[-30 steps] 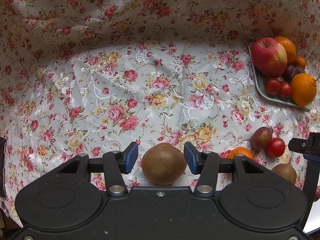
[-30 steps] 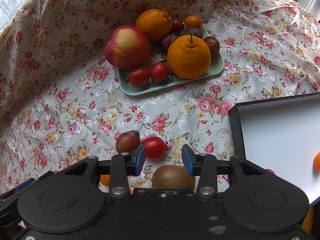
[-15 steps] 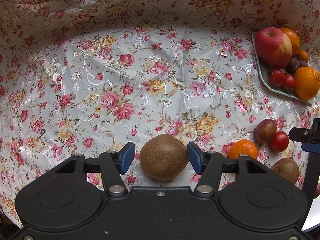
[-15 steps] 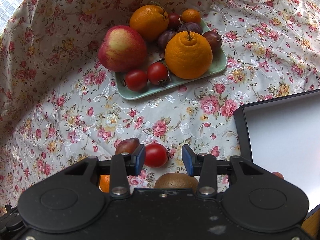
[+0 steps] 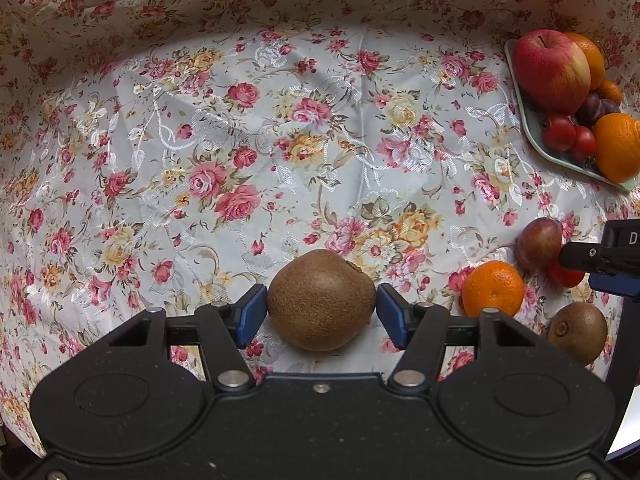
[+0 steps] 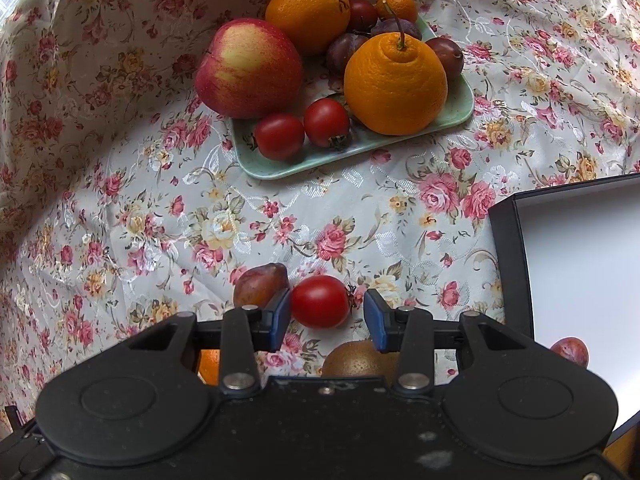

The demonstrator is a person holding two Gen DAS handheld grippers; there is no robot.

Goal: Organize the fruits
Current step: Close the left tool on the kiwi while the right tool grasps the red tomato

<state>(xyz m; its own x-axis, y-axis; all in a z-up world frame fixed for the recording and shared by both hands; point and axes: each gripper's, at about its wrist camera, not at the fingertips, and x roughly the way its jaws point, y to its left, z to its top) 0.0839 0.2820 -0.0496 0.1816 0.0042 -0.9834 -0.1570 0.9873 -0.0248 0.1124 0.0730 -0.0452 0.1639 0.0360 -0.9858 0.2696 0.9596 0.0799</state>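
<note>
While your left gripper (image 5: 321, 313) points down at the floral tablecloth (image 5: 280, 128), its jaws have just been opening, and a brown kiwi (image 5: 321, 305) sits on the cloth between the blue pads (image 5: 251, 317). The left pad looks to be just at the kiwi's skin and the right one shows a thin gap, so you are not squeezing it.

Your right gripper (image 6: 326, 320) also points down, with its fingers spread partway. A red cherry tomato (image 6: 320, 301) lies on the cloth between the fingertips, close to the left pad and clear of the right pad. A reddish-brown plum (image 6: 259, 285) lies just beside that tomato, partly behind the left fingertip. A 2nd kiwi (image 6: 354, 358) and a small orange (image 5: 493, 289) lie close to the gripper body.

Farther off, your green plate (image 6: 280, 168) holds a red apple (image 6: 249, 68), 2 large oranges, 2 tomatoes, several dark plums and a small mandarin. A black box with a white inside (image 6: 580, 264) lies at the right, and 1 plum (image 6: 570, 352) rests in it.
</note>
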